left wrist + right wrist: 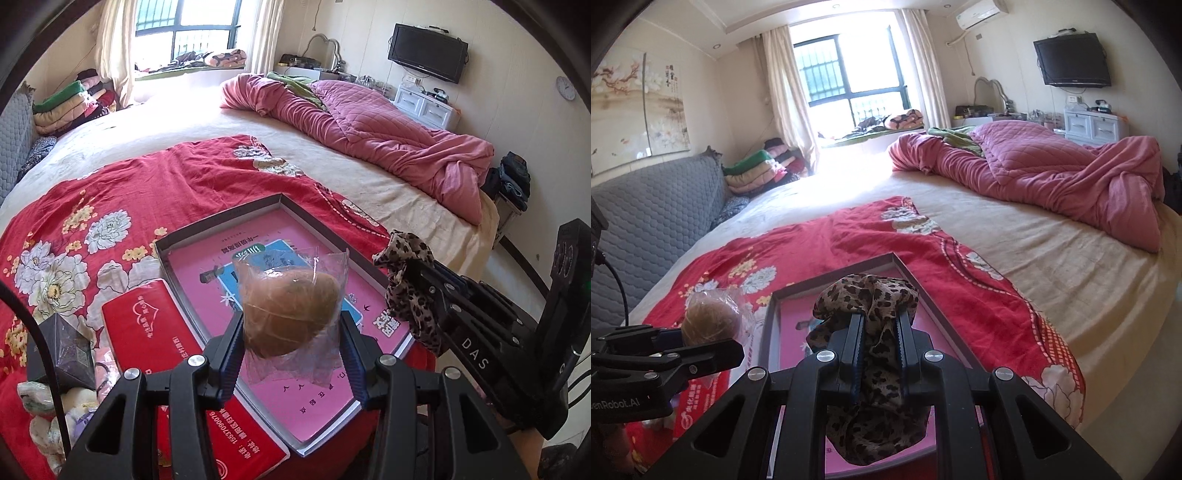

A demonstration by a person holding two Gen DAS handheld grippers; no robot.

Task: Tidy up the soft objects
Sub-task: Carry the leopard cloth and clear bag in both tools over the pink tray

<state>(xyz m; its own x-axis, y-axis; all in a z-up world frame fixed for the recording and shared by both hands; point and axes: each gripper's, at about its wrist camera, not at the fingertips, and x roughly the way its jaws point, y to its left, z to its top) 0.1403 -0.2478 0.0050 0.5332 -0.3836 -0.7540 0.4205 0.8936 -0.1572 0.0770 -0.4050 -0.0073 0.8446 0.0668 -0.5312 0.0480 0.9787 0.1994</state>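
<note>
Black left tool (pixel 291 350), blue ribbed pads (pixel 229 363), silver screws (pixel 132 374).

Between my left fingers sits a tan-brown round bun in clear plastic wrap (pixel 291 314); my right ones pinch a leopard-print fabric scrunchie (pixel 871 306), tan with dark spots. Beneath both lie a grey-rimmed shallow box with a pink and blue sheet (pixel 207 273) and a red bedspread with white and yellow flowers (pixel 110 206).

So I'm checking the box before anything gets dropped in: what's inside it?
Inside the shallow box lies a pink book with a blue panel. The bagged brown item and the leopard-print cloth, both held above it, hide parts of the book.
</note>
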